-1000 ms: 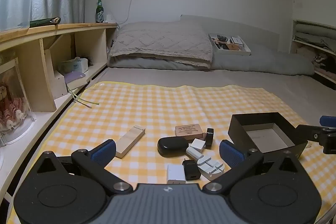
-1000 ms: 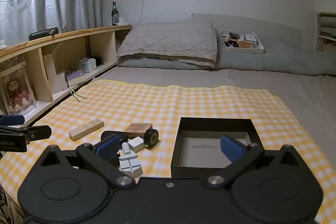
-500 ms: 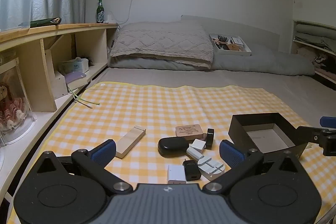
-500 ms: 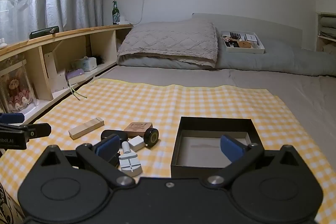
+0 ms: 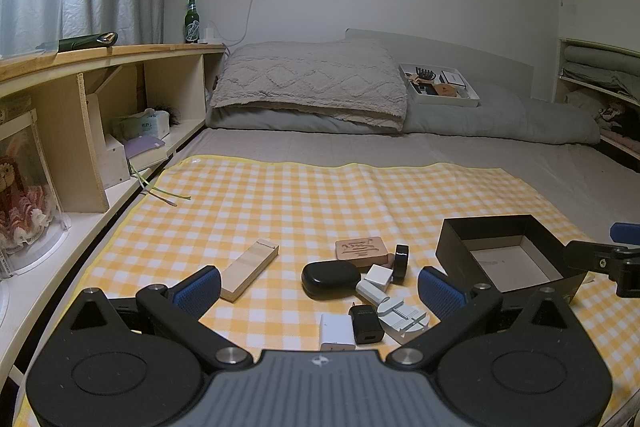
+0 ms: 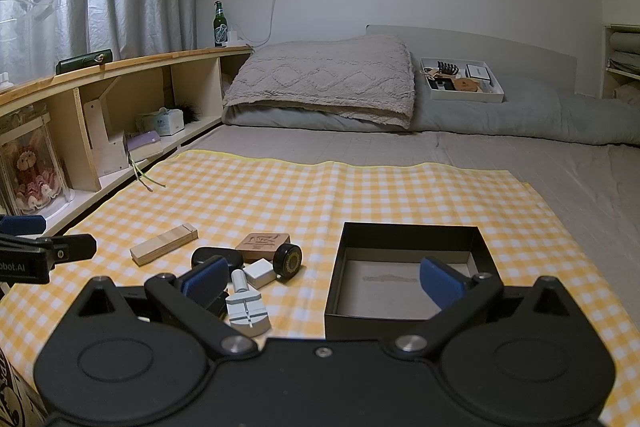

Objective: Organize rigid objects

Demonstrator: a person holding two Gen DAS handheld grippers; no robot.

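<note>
A cluster of small rigid objects lies on the yellow checked cloth (image 5: 320, 203): a pale wooden block (image 5: 249, 269), a black oval case (image 5: 330, 279), a brown engraved block (image 5: 361, 250), a black ring-shaped piece (image 5: 401, 261), a white cube (image 5: 378, 275), a grey tool (image 5: 403, 315), a white charger (image 5: 336, 331) and a black charger (image 5: 366, 317). An empty black box (image 5: 508, 255) stands to their right, also in the right wrist view (image 6: 408, 279). My left gripper (image 5: 318, 289) is open above the cluster. My right gripper (image 6: 322, 277) is open, between the cluster and the box.
A wooden shelf unit (image 5: 100, 99) runs along the left, with a green bottle (image 5: 191, 20) on top. A folded quilt (image 5: 312, 83) and a white tray of items (image 5: 438, 89) lie at the far end of the bed.
Both grippers have shifted only slightly; the views rose a little. No object moved.
</note>
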